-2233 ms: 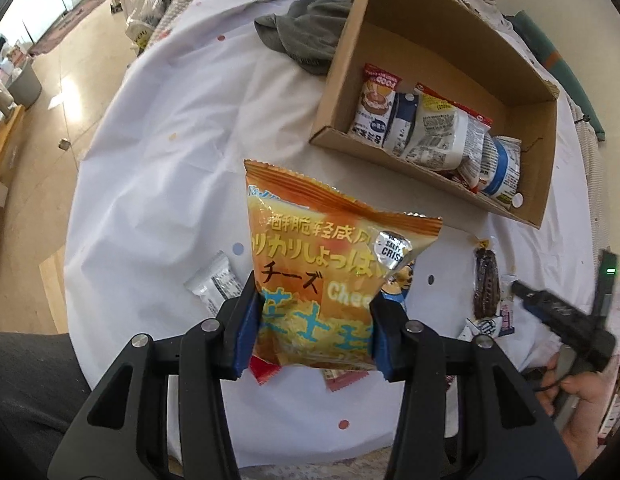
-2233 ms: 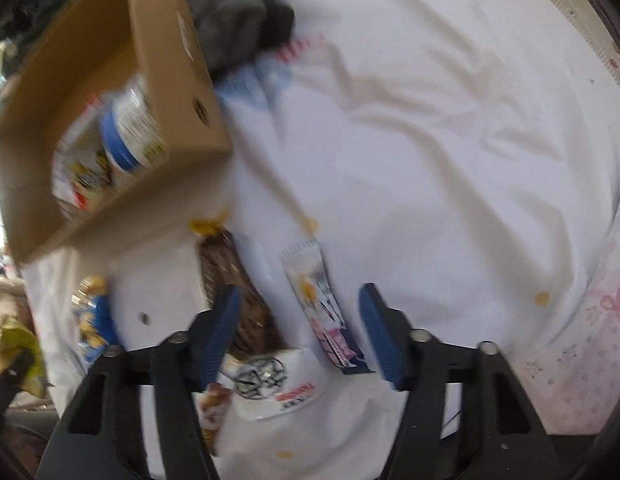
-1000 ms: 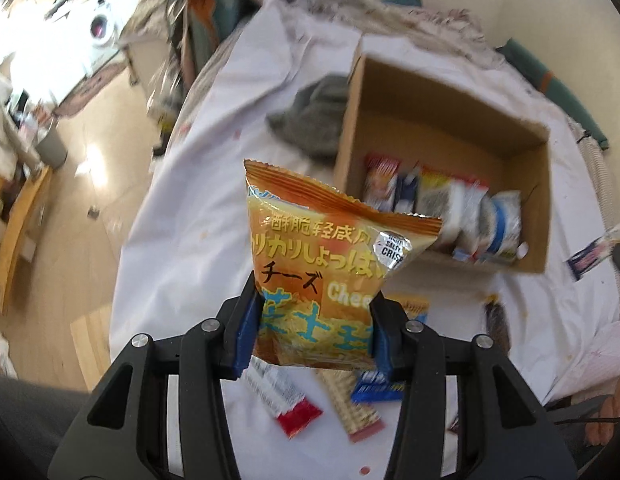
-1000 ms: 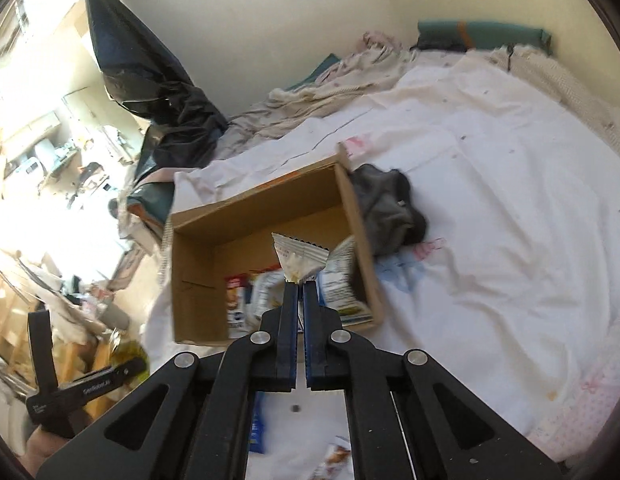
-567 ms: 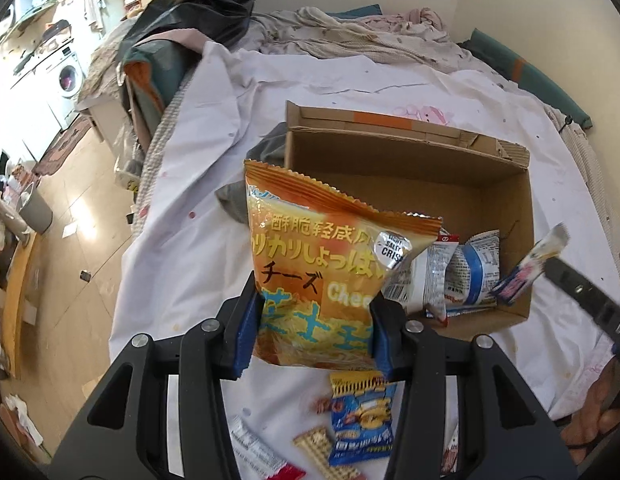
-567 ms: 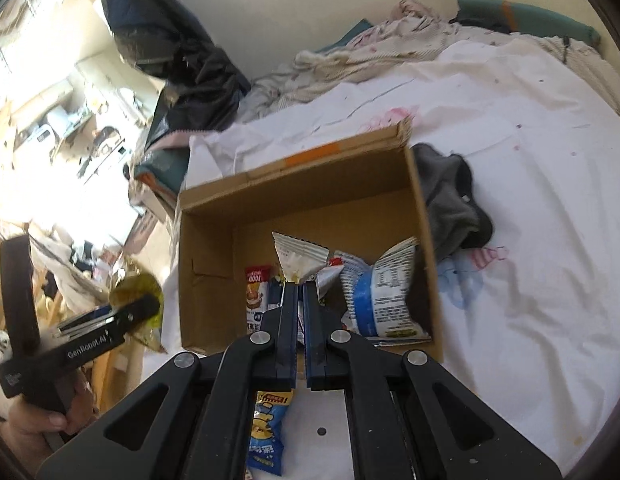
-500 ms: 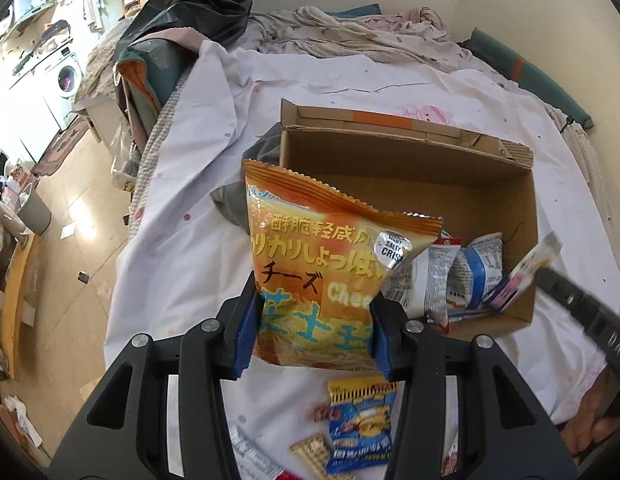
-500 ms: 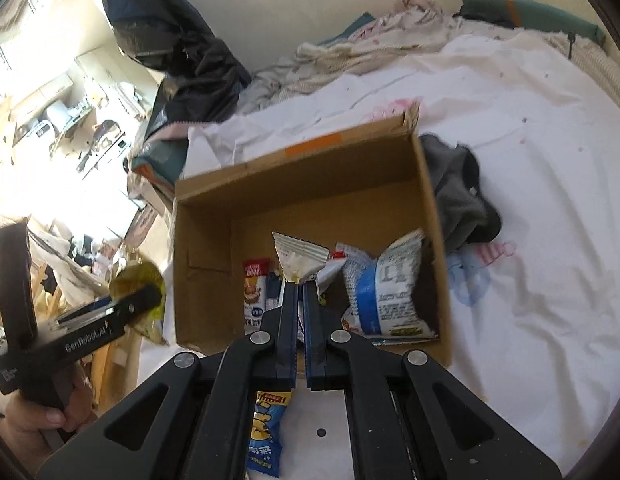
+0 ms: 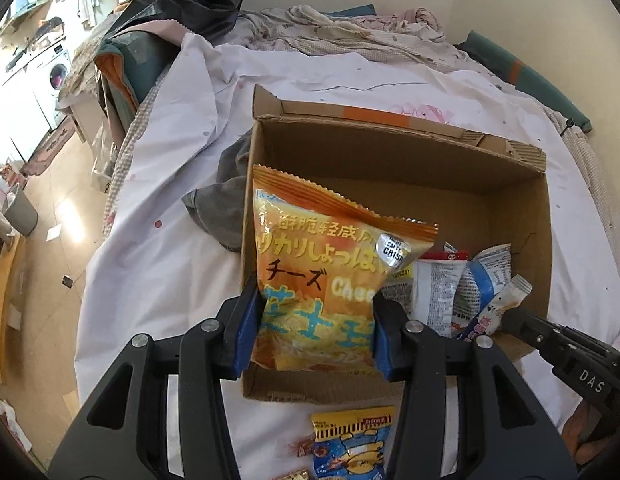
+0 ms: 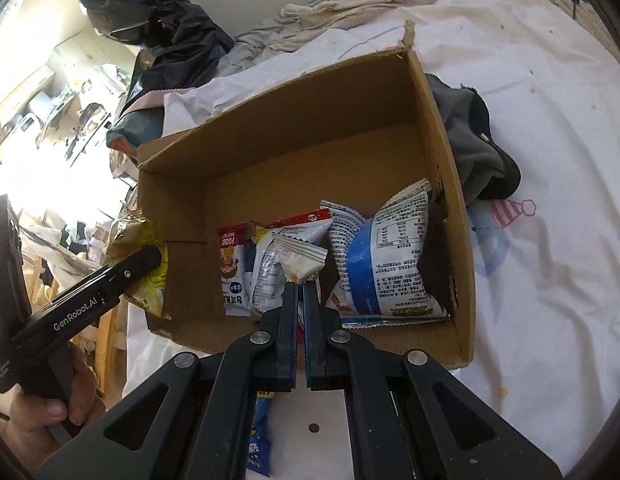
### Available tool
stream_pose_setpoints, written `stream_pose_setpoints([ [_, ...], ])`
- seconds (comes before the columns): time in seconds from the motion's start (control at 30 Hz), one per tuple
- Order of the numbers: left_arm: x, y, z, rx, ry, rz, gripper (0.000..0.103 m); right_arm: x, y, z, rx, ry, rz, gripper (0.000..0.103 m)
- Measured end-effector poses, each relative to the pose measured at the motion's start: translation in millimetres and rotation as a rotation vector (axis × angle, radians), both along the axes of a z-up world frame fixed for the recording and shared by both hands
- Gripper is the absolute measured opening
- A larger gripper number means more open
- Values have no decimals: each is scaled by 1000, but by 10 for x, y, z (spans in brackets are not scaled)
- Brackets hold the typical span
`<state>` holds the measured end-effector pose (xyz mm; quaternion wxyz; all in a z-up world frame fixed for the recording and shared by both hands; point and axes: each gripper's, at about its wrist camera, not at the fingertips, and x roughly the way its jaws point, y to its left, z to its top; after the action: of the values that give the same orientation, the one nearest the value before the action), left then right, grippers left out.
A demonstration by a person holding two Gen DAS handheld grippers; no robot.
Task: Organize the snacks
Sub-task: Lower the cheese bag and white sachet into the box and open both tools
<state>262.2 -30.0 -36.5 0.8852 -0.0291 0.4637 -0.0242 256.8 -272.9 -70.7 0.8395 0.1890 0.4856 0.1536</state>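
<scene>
The left gripper (image 9: 313, 330) is held level and pointed forward, its blue-padded fingers (image 9: 246, 328) spread wide and pressed against the two sides of a chip bag (image 9: 329, 272), which is kept upright between them. The right gripper (image 10: 300, 292) is held to the right of it, angled toward the left, its fingers (image 10: 290, 320) drawn almost together and pinched on a thin sachet (image 10: 300, 258). The left hand (image 10: 50, 400) is wrapped around its gripper's handle at the near left.

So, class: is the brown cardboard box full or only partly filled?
Partly filled. The brown cardboard box has snack packets along its near wall; bare floor shows behind them.
</scene>
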Motion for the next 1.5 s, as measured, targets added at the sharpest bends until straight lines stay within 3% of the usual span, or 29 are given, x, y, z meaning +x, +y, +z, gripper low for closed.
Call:
stream_pose_setpoints([
  [0.4, -7, -128, 25, 42, -37, -26, 43, 98, 45, -71, 25, 37, -4, 3],
  [0.53, -184, -141, 270, 29, -169, -16, 43, 87, 56, -71, 27, 40, -7, 3],
  [0.63, -135, -198, 231, 10, -121, -68, 44, 87, 66, -62, 25, 33, -8, 3],
  [0.8, -37, -138, -23, -46, 8, -54, 44, 92, 77, -64, 30, 32, -10, 7],
  [0.93, -17, -96, -79, -38, 25, -31, 45, 91, 78, -34, 37, 12, -13, 8],
  [1.03, -27, -111, -68, -33, 25, -34, 60, 91, 82, -10, 34, 1, -10, 8],
  [1.1, -56, -113, -31, -29, 3, -35, 83, 90, 75, 13, 34, -6, -13, 8],
  [1.17, -73, -118, 7, -34, -17, -40, 90, 98, 65, 40, 29, -14, -20, 13],
  [1.27, -72, -129, 38, -24, -32, -49, 90, 100, 33, 71, 29, -24, -35, 39],
  [1.33, -78, -126, 42, -21, -35, -48, 90, 92, -6, 96, 32, -38, -55, 76],
  [1.5, -113, -96, 73, -22, -51, -35, 90, 89, -100, 134, 46, -47, -89, 79],
])
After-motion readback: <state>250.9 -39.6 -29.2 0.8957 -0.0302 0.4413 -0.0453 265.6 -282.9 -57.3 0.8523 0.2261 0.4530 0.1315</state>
